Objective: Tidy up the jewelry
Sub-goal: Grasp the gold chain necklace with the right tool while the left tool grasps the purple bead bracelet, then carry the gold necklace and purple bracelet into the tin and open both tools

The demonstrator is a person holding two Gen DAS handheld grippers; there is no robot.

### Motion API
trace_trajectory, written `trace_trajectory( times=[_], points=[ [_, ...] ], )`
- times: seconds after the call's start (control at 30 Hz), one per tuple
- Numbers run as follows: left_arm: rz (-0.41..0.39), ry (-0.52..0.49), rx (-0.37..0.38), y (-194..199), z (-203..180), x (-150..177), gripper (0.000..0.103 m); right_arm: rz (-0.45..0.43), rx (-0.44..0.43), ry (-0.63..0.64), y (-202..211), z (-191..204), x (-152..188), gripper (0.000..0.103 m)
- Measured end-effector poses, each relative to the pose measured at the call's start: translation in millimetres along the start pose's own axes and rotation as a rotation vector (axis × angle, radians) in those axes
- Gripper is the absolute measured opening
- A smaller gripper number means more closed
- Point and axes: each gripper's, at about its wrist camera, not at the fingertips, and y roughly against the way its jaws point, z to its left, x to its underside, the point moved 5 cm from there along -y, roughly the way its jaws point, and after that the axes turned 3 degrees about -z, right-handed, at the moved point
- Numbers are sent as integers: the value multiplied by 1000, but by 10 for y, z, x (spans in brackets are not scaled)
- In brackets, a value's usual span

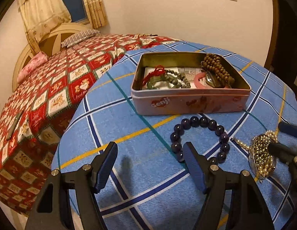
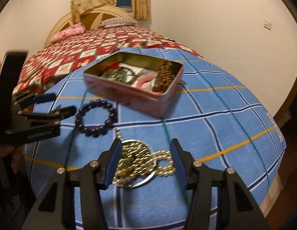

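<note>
Right wrist view showed my right gripper [image 2: 144,163] apart, straddling the gold chain pile [image 2: 137,163]; my left gripper [image 1: 150,164] gaped beside the purple bracelet [image 1: 200,140]. Both remained outside the part-filled tin [image 1: 190,99].

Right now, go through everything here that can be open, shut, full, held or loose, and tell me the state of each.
Pink tin: lid off, partly filled with jewelry.
Dark bead bracelet: loose on the blue cloth, outside the tin.
Round case: open, gold chain spilling out.
Left gripper: open, holding nothing.
Right gripper: open, its jaws either side of the gold chain, not gripping.
</note>
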Motion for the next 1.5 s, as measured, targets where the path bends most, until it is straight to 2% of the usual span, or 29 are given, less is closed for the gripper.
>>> trace_trajectory(
  times=[0.13, 0.2, 0.27, 0.3, 0.33, 0.37, 0.43, 0.5, 0.57, 0.6, 0.63, 0.93, 1.13, 1.2, 1.23, 1.27, 1.33, 1.4, 1.5],
  points=[
    [7, -14, 14, -38, -64, 15, 71, 34, -15, 18, -108, 80, 74, 37],
    [16, -19, 28, -79, -94, 36, 66, 48, -24, 11, -144, 83, 120, 31],
    [25, -16, 45, -112, -107, 50, 50, 46, -23, 12, -149, 77, 142, 30],
    [30, -14, 57, -125, -117, 54, 46, 43, -21, 12, -141, 76, 147, 23],
    [32, -12, 72, -126, -134, 55, 36, 41, -27, 9, -139, 73, 144, 18],
    [34, -8, 89, -127, -148, 57, 27, 37, -31, 6, -129, 73, 139, 17],
    [36, -8, 125, -116, -191, 66, 16, 26, -38, 9, -96, 88, 146, 15],
    [33, -8, 134, -101, -199, 71, 14, 7, -48, 6, -48, 100, 129, 14],
    [30, -2, 142, -72, -196, 60, 7, -24, -52, -3, 24, 89, 87, 14],
    [25, 3, 142, -50, -182, 47, 0, -37, -52, -7, 53, 81, 64, 14],
    [20, 8, 147, -26, -168, 38, 0, -52, -51, -13, 93, 65, 38, 13],
    [-47, -6, 175, 239, -149, -100, 0, -137, -24, -48, 323, -73, -147, 13],
    [-12, 30, 164, 109, -62, -72, 0, -169, -15, -65, 410, -141, -210, 13],
    [20, 43, 171, 18, -55, -38, 6, -174, -13, -68, 423, -161, -218, 13],
    [36, 49, 163, -33, -48, -15, 20, -175, -11, -69, 427, -170, -222, 13],
    [45, 55, 160, -63, -42, 5, 41, -175, -9, -70, 434, -175, -223, 13],
    [52, 81, 147, -111, -15, 33, 57, -180, -7, -75, 454, -188, -225, 13],
    [48, 75, 147, -136, -18, 34, 57, -187, -2, -76, 470, -203, -231, 13],
    [69, 46, 103, -224, -34, 41, 57, -188, 2, -77, 468, -221, -233, 13]
  ],
)
